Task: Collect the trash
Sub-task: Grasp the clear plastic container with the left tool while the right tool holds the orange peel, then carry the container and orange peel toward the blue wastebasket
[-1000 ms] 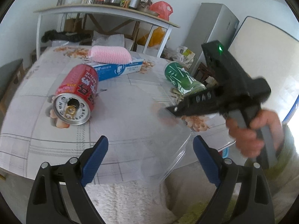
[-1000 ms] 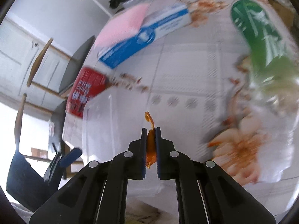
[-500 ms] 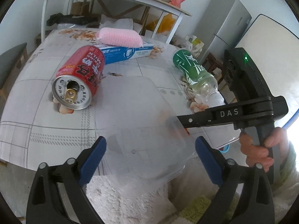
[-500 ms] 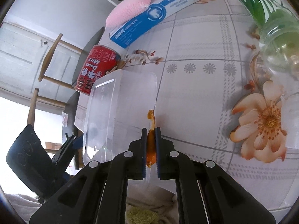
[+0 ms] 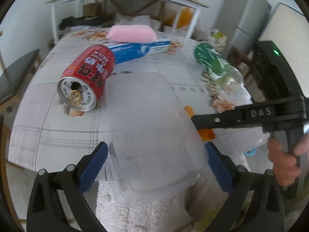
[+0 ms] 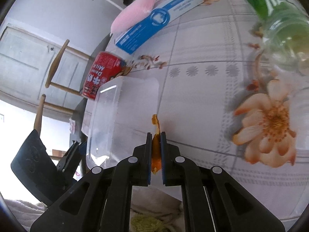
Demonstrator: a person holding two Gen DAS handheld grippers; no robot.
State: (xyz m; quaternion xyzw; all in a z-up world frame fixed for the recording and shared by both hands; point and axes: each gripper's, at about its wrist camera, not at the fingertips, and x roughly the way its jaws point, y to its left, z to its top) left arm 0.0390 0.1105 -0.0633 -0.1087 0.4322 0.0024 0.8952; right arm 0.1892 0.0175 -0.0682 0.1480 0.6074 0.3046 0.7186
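Orange peel is clamped by the right gripper for binning; the left gripper is spread wide around the clear container, nothing gripped.

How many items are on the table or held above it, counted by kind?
Red can: 1
Green-labelled plastic bottle: 1
Blue and white box: 1
Pink sponge: 1
Clear plastic container: 1
Orange scrap, held in the right gripper: 1
Total: 6
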